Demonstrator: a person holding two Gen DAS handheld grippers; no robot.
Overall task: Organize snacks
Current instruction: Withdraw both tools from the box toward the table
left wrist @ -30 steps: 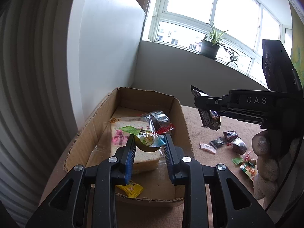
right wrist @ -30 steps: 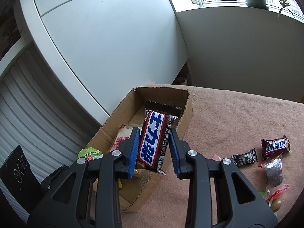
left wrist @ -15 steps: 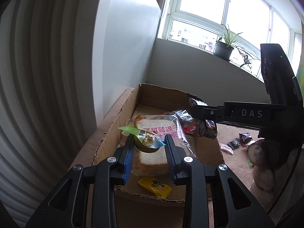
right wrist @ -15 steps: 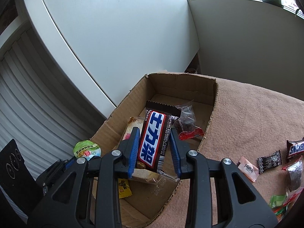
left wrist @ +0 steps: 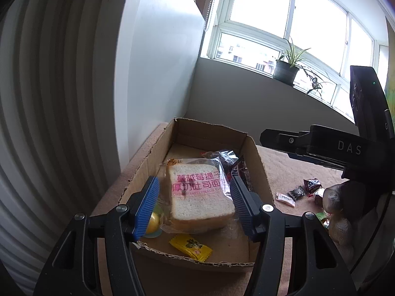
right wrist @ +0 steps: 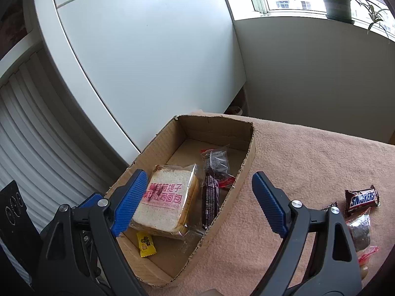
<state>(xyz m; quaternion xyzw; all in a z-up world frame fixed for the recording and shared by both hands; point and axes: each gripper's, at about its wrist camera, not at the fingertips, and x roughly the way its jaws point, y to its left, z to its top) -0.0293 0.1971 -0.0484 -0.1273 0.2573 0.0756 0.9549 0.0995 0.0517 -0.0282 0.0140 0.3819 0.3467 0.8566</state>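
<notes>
A cardboard box stands on the pink cloth and holds a wrapped bread slice, a chocolate bar, a clear packet, a yellow candy and a yellow jelly cup. My left gripper is open and empty above the box's near end. My right gripper is open and empty above the box's right wall; its arm shows in the left wrist view.
Loose snacks lie on the cloth to the right of the box: a Snickers bar, small dark packets and a clear packet. A white cabinet and a wall stand behind the box.
Both grippers opened. The left one dropped the jelly cup into the box's near left corner. The right one dropped the chocolate bar beside the bread.
</notes>
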